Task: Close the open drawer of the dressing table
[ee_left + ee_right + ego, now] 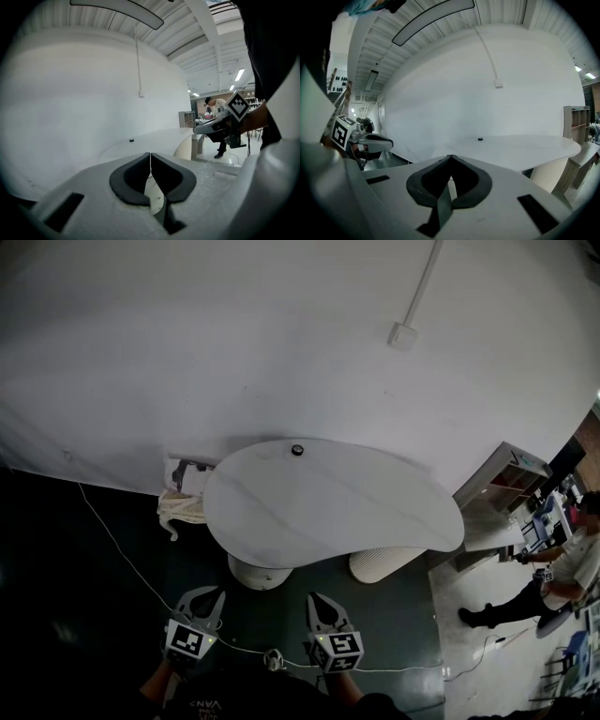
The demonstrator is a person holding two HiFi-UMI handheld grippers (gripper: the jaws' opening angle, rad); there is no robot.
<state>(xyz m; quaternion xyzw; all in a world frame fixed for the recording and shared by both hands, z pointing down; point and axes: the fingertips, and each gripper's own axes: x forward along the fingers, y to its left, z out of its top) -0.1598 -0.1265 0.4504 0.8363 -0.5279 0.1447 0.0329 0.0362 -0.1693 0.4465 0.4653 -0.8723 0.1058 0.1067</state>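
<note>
- While the left gripper and the right gripper hang low in front of the table, neither touches it.
- Left gripper: jaws pressed together, nothing between them.
- Right gripper: same, jaws together and empty.
- Drawer: open at the table's far-left side by the wall, pale cloth hanging from it, well apart from both grippers.

Seen from above, the dressing table hides its front under its white top; a small dark object at upper centre is unidentifiable (too small), and the right edge crops a bystander.
</note>
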